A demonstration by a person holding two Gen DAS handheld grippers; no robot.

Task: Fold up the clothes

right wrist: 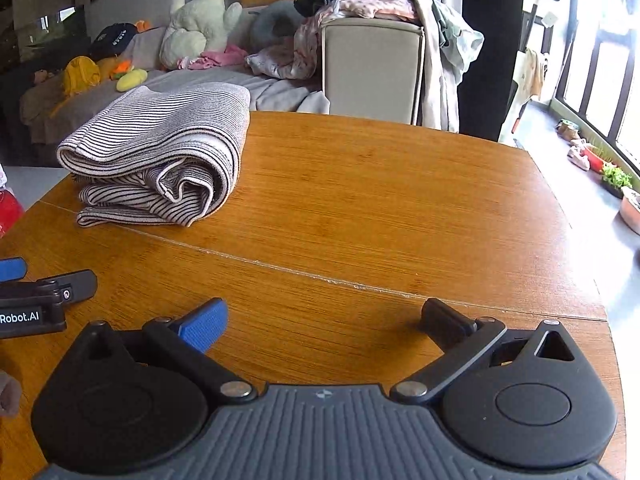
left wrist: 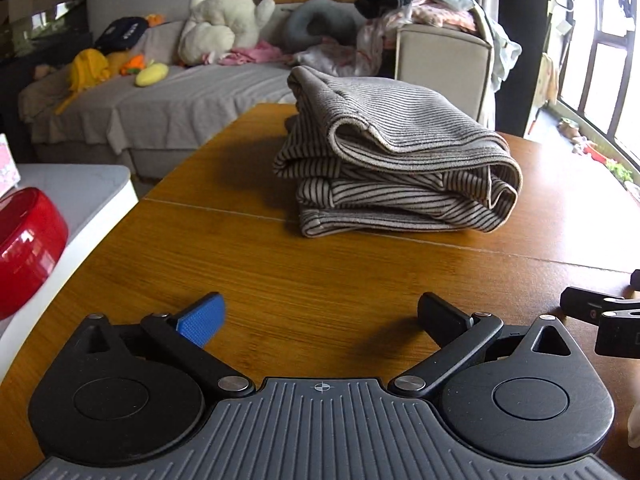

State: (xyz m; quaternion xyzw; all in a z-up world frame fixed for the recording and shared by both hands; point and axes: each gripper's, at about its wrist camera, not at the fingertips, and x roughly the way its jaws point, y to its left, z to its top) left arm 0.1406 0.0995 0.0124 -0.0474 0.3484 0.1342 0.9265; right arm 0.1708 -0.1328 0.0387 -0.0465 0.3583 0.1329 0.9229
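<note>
A grey and black striped garment [left wrist: 394, 160] lies folded in a thick bundle on the wooden table [left wrist: 280, 280], straight ahead in the left wrist view. It also shows at the far left in the right wrist view [right wrist: 160, 160]. My left gripper [left wrist: 320, 316] is open and empty, low over the table, well short of the bundle. My right gripper [right wrist: 324, 320] is open and empty, beside the left one and to its right. The left gripper's fingers [right wrist: 48, 284] show at the left edge of the right wrist view.
A red bowl [left wrist: 24, 248] sits on a white surface [left wrist: 80, 192] left of the table. Behind is a sofa [left wrist: 180, 96] with stuffed toys [left wrist: 224, 16] and a pile of loose clothes [left wrist: 420, 8] on its arm. Windows [right wrist: 600, 72] are at the right.
</note>
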